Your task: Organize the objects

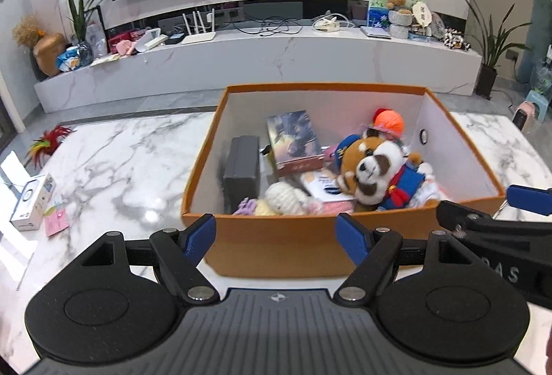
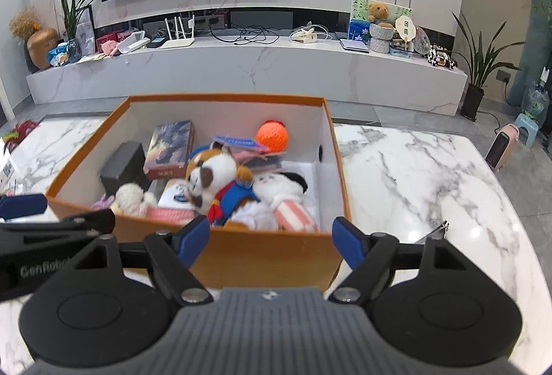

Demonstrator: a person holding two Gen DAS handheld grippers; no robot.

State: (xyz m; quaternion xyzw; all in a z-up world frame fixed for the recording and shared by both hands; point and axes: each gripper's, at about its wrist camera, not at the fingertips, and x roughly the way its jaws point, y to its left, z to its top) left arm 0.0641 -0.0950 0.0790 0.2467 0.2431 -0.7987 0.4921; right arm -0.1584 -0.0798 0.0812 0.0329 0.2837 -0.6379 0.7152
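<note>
An orange cardboard box (image 1: 276, 249) (image 2: 262, 254) stands on the marble table, white inside. It holds a brown-and-white plush in a blue coat (image 1: 376, 173) (image 2: 214, 178), an orange yarn ball (image 1: 390, 121) (image 2: 272, 137), a picture book (image 1: 295, 142) (image 2: 169, 149), a dark grey case (image 1: 241, 169) (image 2: 122, 166), a cream knitted toy (image 1: 284, 199) (image 2: 131, 197) and a white plush with striped legs (image 2: 286, 199). My left gripper (image 1: 276, 237) is open before the box's near wall, nothing between its blue pads. My right gripper (image 2: 270, 242) is open too, just short of the same wall.
On the table's left lie a small white carton (image 1: 32, 202), pink notes (image 1: 55, 221) and a bunch of coloured feathers (image 1: 46, 144). A metal clip (image 2: 438, 230) lies right of the box. Behind stands a marble TV bench (image 1: 258, 61) with clutter; a small heater (image 2: 502, 147) is on the floor.
</note>
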